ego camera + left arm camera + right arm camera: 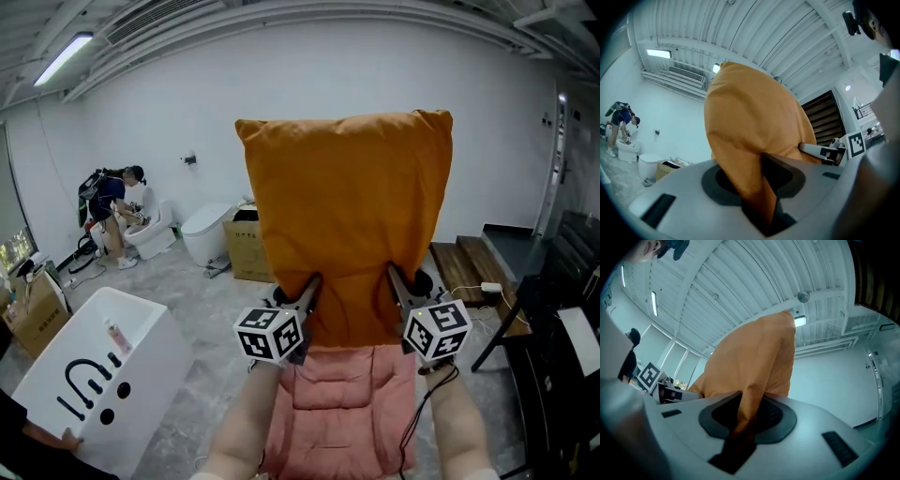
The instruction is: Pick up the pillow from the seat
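An orange pillow (349, 216) stands upright in the air, held by its two lower corners above the pink cushioned seat (342, 403). My left gripper (307, 295) is shut on the lower left corner; in the left gripper view the orange fabric (750, 140) is pinched between the jaws. My right gripper (401, 289) is shut on the lower right corner, and the right gripper view shows the pillow (754, 366) pressed between its pads. The other gripper's marker cube (856, 143) shows past the pillow.
A white box (94, 375) stands at the lower left. A white toilet (206, 230) and a cardboard box (248, 246) stand behind the pillow. A person (117, 206) crouches at the far left wall. Wooden steps (469, 267) and dark furniture (562, 366) are at the right.
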`<action>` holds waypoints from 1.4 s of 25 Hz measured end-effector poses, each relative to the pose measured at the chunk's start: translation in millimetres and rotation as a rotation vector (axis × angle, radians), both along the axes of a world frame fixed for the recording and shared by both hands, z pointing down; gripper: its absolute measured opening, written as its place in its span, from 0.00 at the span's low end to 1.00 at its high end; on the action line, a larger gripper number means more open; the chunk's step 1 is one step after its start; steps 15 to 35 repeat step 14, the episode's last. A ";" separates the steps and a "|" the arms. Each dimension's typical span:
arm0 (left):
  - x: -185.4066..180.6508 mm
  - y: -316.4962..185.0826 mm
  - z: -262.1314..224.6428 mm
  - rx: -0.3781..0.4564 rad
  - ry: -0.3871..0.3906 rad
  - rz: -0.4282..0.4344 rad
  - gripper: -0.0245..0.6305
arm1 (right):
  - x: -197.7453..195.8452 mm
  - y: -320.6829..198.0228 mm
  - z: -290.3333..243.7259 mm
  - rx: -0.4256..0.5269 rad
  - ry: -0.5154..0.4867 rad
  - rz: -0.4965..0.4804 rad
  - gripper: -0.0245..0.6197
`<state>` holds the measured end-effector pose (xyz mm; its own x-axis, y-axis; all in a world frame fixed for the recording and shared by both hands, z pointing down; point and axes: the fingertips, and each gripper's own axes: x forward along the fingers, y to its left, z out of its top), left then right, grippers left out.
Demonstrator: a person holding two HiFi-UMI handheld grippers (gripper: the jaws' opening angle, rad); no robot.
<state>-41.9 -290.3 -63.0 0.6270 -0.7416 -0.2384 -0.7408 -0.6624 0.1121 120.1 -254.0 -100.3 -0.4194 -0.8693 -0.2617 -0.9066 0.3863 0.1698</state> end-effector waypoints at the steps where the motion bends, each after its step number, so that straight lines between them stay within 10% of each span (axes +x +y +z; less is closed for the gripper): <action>1: 0.6 -1.5 0.2 0.000 -0.001 -0.002 0.25 | 0.6 -1.6 0.4 -0.001 -0.001 0.001 0.19; 35: 0.4 -15.6 -4.0 0.016 -0.010 -0.006 0.25 | 0.4 -14.9 -3.4 0.002 -0.002 -0.003 0.19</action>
